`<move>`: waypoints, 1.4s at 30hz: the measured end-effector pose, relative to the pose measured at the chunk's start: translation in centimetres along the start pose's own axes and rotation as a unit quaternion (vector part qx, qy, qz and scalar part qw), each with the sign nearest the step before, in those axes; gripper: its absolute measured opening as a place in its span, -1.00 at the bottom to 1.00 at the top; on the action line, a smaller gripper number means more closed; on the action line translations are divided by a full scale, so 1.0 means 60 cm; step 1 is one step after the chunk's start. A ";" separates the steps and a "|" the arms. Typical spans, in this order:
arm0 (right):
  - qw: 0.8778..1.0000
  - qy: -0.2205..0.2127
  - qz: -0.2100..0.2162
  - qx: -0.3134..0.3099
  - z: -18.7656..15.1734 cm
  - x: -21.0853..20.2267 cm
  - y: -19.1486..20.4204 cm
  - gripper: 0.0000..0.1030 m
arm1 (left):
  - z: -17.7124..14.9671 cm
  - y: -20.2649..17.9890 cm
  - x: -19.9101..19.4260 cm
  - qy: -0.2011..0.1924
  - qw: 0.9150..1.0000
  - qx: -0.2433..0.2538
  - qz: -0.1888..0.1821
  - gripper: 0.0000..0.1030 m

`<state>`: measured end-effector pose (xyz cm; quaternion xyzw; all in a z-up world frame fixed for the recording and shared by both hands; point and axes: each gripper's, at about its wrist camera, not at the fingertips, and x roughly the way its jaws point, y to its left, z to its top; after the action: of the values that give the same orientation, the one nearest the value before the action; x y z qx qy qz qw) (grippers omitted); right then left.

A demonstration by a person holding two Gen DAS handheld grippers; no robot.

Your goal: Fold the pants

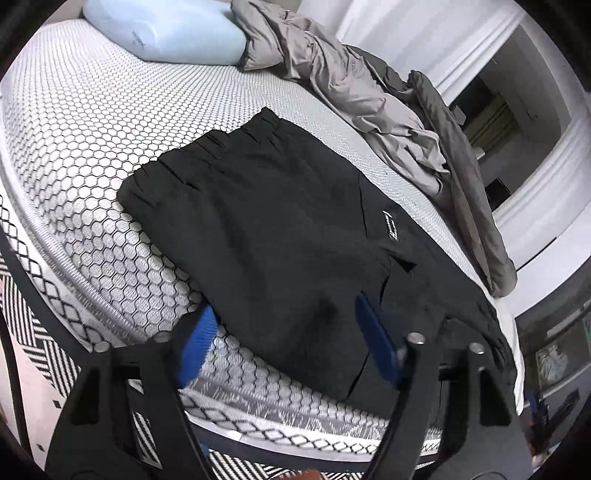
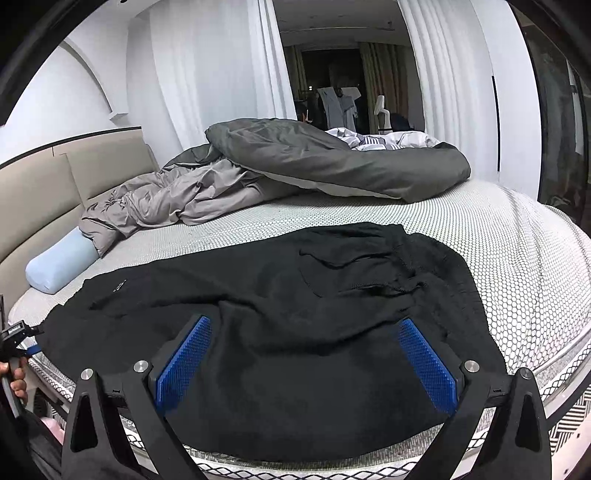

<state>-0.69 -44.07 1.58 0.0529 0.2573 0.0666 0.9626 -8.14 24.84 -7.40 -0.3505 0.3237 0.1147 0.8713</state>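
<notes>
The black pants [image 1: 280,221] are laid flat across the near part of the bed [image 1: 81,122], on its honeycomb-patterned mattress cover. In the left wrist view the gathered elastic waistband is turned away from the camera, and a small white label is seen near the pants' right edge. In the right wrist view the pants [image 2: 280,306] are spread widthwise, with rumpled folds toward their far right side.

The left tool [image 1: 284,332] is held at the near edge of the pants. Its blue pads [image 1: 195,343] are set apart, one over the bare mattress and the other over the black cloth, so the hem lies between them; no pressing on the fabric can be made out, and the tool is read as open.

The right tool [image 2: 304,358] is held low over the near edge of the pants with its blue pads [image 2: 183,363] spread wide, black cloth being seen between them but not pinched.

A light blue pillow [image 1: 166,29] is placed at the head of the bed. A crumpled grey duvet [image 2: 332,162] is heaped along the far side. White curtains [image 2: 207,66] are hung behind the bed.
</notes>
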 end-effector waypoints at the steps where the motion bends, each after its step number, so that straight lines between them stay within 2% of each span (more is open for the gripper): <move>1: 1.000 -0.001 0.000 -0.001 0.000 0.000 0.000 1.00 | 0.004 0.001 0.005 -0.003 1.000 0.001 -0.004 0.22; 2: 1.000 -0.002 -0.001 -0.002 0.000 -0.001 0.001 1.00 | 0.010 -0.001 0.011 -0.006 1.000 0.004 0.000 0.15; 5: 1.000 -0.003 -0.003 -0.003 0.001 -0.001 0.000 1.00 | 0.031 -0.010 0.031 -0.015 1.000 0.008 0.010 -0.33; 6: 1.000 -0.003 -0.004 -0.002 0.001 -0.001 -0.003 1.00 | 0.037 -0.013 0.038 -0.019 1.000 0.007 0.014 -0.67; 7: 1.000 -0.004 -0.008 0.000 0.001 -0.002 -0.008 1.00 | 0.040 -0.014 0.042 -0.023 1.000 0.006 0.017 -0.91; 11: 0.999 0.002 -0.037 0.027 0.001 -0.008 -0.054 1.00 | 0.052 -0.023 0.025 -0.053 0.998 0.011 0.018 -0.92; 12: 0.998 0.024 -0.050 0.041 -0.002 -0.007 -0.078 1.00 | 0.052 -0.023 0.019 -0.060 0.998 0.014 0.023 -0.92; 15: 0.991 0.055 -0.062 0.110 -0.022 -0.012 -0.143 1.00 | 0.050 -0.018 0.013 -0.063 0.997 0.013 0.030 -0.92; 18: 0.975 0.078 -0.034 0.207 -0.051 -0.016 -0.203 0.98 | 0.049 -0.012 0.015 -0.056 0.998 0.011 0.030 -0.92; 20: 0.960 0.088 0.023 0.265 -0.064 -0.008 -0.227 0.94 | 0.048 -0.010 0.016 -0.055 0.998 0.011 0.030 -0.92; 22: 0.949 0.097 0.060 0.295 -0.067 0.009 -0.236 0.81 | 0.047 -0.014 0.017 -0.058 0.998 0.016 0.035 -0.92; 24: 0.942 0.107 0.068 0.311 -0.067 0.029 -0.237 0.76 | 0.046 -0.016 0.018 -0.059 0.997 0.019 0.037 -0.92; 26: 0.940 0.107 0.055 0.319 -0.060 0.044 -0.236 0.69 | 0.046 -0.016 0.021 -0.059 0.997 0.017 0.036 -0.92; 29: 0.948 0.095 0.032 0.303 -0.038 0.058 -0.226 0.24 | 0.047 -0.014 0.028 -0.056 0.998 0.009 0.033 -0.92; 30: 0.950 0.097 0.021 0.295 -0.033 0.064 -0.223 -0.01 | 0.045 -0.011 0.029 -0.054 0.998 0.007 0.034 -0.92; 31: 0.951 0.097 0.018 0.294 -0.038 0.069 -0.228 -0.26 | 0.044 -0.008 0.032 -0.050 0.998 0.004 0.034 -0.92; 33: 0.951 0.097 0.018 0.292 -0.047 0.075 -0.235 -0.61 | 0.040 0.000 0.035 -0.042 0.999 -0.001 0.032 -0.92; 34: 0.951 0.098 0.019 0.293 -0.055 0.075 -0.241 -0.70 | 0.035 0.002 0.032 -0.039 0.999 -0.001 0.030 -0.92; 36: 0.943 0.100 0.032 0.316 -0.071 0.059 -0.262 -0.75 | 0.023 0.004 0.021 -0.036 0.999 0.009 0.028 -0.92; 39: 0.944 0.107 0.019 0.311 -0.079 0.042 -0.264 -0.76 | 0.006 0.001 0.003 -0.038 0.998 0.023 0.033 -0.92; 42: 0.946 0.108 0.013 0.304 -0.080 0.035 -0.260 -0.76 | 0.011 -0.003 -0.019 -0.048 0.998 0.020 0.021 -0.92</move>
<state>0.25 -58.79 -5.72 0.3391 0.3669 0.0032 0.8663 -8.59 25.19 -6.20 -0.3203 0.2906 0.1431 0.8902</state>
